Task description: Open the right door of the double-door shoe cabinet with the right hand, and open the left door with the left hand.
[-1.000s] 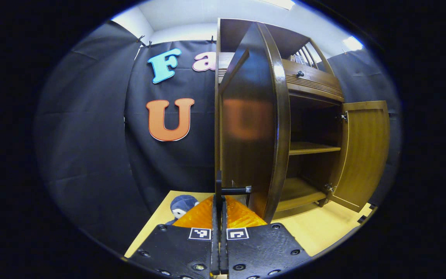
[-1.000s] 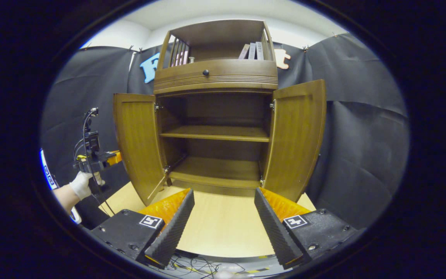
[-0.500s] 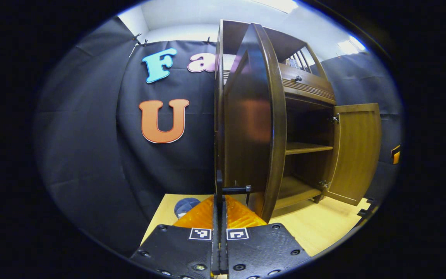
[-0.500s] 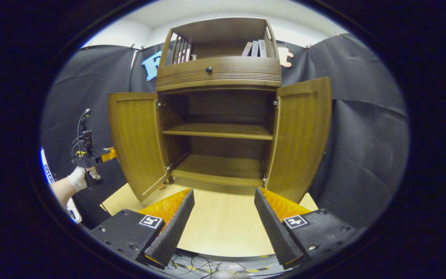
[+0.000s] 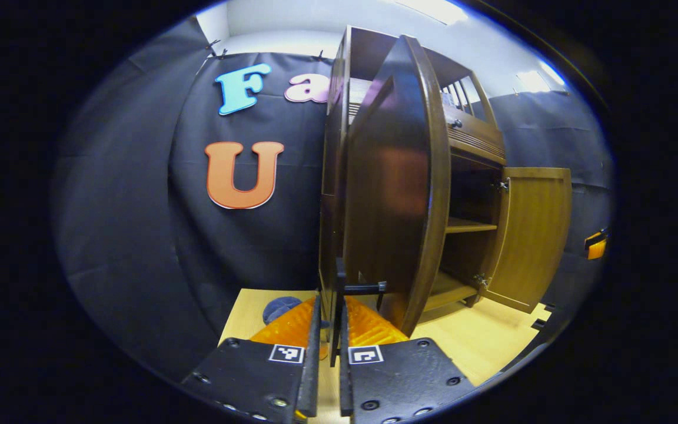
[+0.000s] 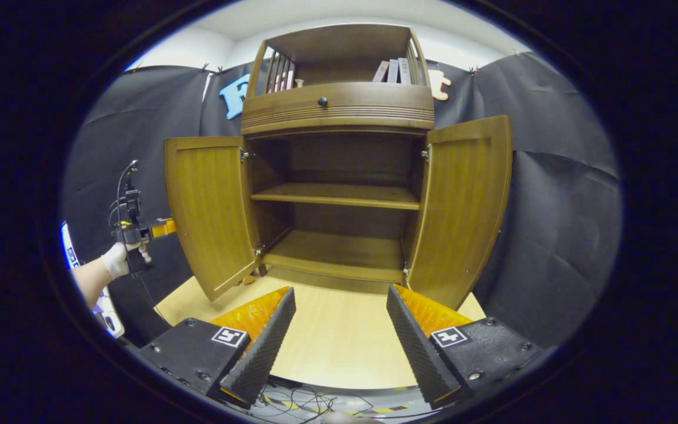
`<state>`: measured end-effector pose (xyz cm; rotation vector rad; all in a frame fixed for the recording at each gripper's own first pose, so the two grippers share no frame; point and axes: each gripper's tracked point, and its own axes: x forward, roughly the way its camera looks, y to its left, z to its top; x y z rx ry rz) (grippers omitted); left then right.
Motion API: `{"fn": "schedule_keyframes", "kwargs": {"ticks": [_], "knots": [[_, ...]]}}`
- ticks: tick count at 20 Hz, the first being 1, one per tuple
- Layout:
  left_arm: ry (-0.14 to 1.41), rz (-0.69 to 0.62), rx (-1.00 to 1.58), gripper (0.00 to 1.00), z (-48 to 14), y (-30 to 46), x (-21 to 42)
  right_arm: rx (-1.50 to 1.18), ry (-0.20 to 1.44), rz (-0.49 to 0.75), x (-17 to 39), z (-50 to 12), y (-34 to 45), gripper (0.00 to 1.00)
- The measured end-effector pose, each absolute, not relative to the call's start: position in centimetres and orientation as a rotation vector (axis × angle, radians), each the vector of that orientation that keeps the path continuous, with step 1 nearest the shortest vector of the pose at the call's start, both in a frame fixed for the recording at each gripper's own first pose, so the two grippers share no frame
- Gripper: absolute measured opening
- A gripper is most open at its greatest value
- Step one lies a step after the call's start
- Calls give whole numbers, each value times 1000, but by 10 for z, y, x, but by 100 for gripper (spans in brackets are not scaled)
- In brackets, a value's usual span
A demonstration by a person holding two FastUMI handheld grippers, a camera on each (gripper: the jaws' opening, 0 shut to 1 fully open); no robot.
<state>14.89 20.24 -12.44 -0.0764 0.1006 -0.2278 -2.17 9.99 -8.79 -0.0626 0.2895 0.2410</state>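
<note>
Since both doors of the tall brown wooden shoe cabinet (image 6: 339,112) stand wide open, the job looks nearly done. Its left door (image 6: 209,206) swings out by the left gripper (image 5: 327,353), whose fingers have a small gap around the thin black door handle (image 5: 360,288); I cannot tell if they pinch it. Its right door (image 6: 462,206) hangs free, and the right gripper (image 6: 339,335) is spread wide, holding nothing. Both inside shelves (image 6: 339,197) are bare; books (image 6: 395,70) lean up top.

Brown wooden shoe cabinet (image 6: 339,106), its two doors (image 6: 209,206) golden-brown with fine vertical grain inside, dark glossy brown outside (image 5: 392,194). Pale wood-grain table (image 6: 339,347) at 6 o'clock; a white glove (image 6: 116,261) at 9 o'clock; black knob (image 6: 322,102) at 12 o'clock.
</note>
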Motion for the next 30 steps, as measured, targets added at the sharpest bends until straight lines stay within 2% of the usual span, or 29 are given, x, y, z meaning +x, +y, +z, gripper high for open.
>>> {"fn": "schedule_keyframes", "kwargs": {"ticks": [1,5,6,11,13,14,15,18,19,20,21,27,28,29,30], "knots": [[105,-210,-77,20,-125,206,150,-61,286,242,-22,-86,100,99],[125,-171,-64,67,-127,214,145,-59,277,245,-21,-84,100,99],[122,-158,-52,83,-125,218,141,-58,276,244,-19,-84,100,99],[101,-83,-66,84,-117,234,118,-46,277,240,-15,-84,96,99],[93,-48,-79,88,-110,234,105,-43,273,236,-12,-84,95,99],[84,-29,-68,82,-106,234,100,-43,270,236,-10,-83,95,99],[81,-7,-51,94,-101,234,93,-43,267,236,-9,-82,95,99],[75,64,-29,97,-84,230,77,-39,257,234,-4,-79,95,99],[68,83,-26,95,-77,224,71,-35,255,234,-3,-78,96,99],[68,88,-18,98,-71,216,64,-33,251,235,-2,-77,97,99],[69,97,-6,95,-66,208,58,-30,247,236,0,-76,97,99],[40,52,-1,95,-29,134,46,-23,234,225,6,-71,93,99],[39,32,-19,100,-27,117,46,-21,230,223,5,-70,93,99],[44,20,-34,93,-27,104,46,-23,225,221,6,-67,92,99],[52,9,-40,95,-29,93,45,-27,221,219,6,-67,91,99]]}}
